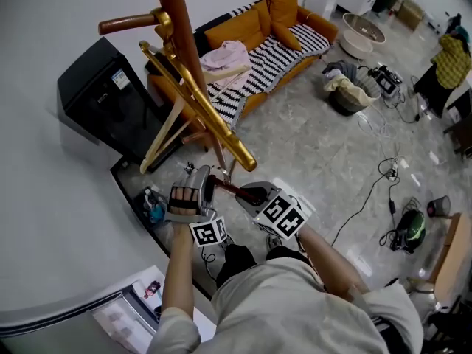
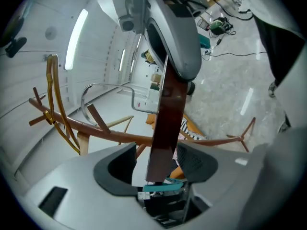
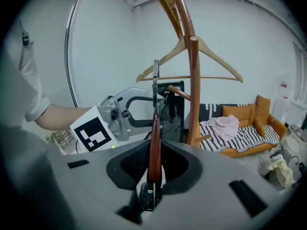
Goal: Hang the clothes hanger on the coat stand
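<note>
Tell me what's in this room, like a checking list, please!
Surface: grey stone floor.
Job's things: coat stand already carries a pale wooden hanger; dark hanger not yet hung.
Clutter: clothes pile, basin.
Grippers: left gripper open around the dark hanger; right gripper shut on it.
Cables: loose cables on the floor.
Surroundings: orange sofa with pink cloth, black cabinet.

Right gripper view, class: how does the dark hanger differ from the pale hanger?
Colour: the dark hanger is deep reddish-brown; the pale hanger is light wood.
Place: the pale hanger hangs on the coat stand; the dark hanger is off it, clamped in the right hand-held gripper.
Pose: the dark hanger shows edge-on, the pale hanger face-on.
Both look wooden.
</note>
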### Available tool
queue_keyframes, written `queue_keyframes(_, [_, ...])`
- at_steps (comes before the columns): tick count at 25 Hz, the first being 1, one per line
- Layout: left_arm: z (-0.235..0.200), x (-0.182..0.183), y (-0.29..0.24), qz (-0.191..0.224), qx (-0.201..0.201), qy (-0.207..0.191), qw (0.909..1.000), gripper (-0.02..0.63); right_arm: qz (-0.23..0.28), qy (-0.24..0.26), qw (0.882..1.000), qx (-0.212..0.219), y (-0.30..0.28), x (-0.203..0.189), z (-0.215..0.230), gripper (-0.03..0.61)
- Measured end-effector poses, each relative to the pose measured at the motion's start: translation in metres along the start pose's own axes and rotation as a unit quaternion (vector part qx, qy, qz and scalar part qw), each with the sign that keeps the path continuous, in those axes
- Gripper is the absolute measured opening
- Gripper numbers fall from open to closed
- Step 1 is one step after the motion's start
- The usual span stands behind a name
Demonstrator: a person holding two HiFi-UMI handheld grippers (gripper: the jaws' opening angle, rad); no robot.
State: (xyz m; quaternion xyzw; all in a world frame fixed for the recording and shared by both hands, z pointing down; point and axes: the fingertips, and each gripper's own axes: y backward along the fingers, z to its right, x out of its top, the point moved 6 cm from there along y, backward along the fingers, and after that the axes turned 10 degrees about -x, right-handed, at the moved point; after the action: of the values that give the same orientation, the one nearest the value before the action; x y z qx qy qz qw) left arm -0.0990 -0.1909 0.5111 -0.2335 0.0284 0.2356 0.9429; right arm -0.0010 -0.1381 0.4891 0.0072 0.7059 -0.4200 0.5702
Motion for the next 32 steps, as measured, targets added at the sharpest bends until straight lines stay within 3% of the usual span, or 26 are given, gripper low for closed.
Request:
queue_keyframes(2, [-0.001,-0.002,-0.001,0.0,0.003,-0.016,0.9999,0.258,-0.002,-0.002,1.0,0.005,-0.001,0.002,-0.001,0.052])
queue_keyframes(5, [-0.002,-0.005,-0.003,0.008,0.002,-0.036,0.9993,0.153,0.0,-0.009,1.0,0.014,-0.003,0.008,0.001,0.052])
queue_keyframes(10, [-0.005,-0.011,-0.006,0.026,-0.009,-0.03,0.9992,0.152,-0.008,0.008,1.0,0.006,-0.007,0.013,0.0,0.054])
queue_keyframes(14, [-0.003,-0.014,-0.011,0.038,-0.02,-0.021,0.9989,0.15,-0.009,0.06,0.998,-0.018,-0.008,0.013,-0.004,0.063])
queue_keyframes(17, [-0.002,-0.019,-0.016,0.042,-0.023,-0.008,0.9988,0.149,-0.011,0.086,0.996,-0.027,-0.004,0.013,-0.003,0.131])
queue_keyframes(26, [0.002,-0.027,-0.029,0.06,-0.023,-0.003,0.9979,0.149,0.016,0.045,0.998,-0.029,0.005,-0.005,0.004,0.147])
queue_keyframes(32, [0.005,-0.033,-0.039,0.07,-0.024,0.003,0.9973,0.149,0.033,0.023,0.999,-0.028,0.002,-0.008,0.004,0.12])
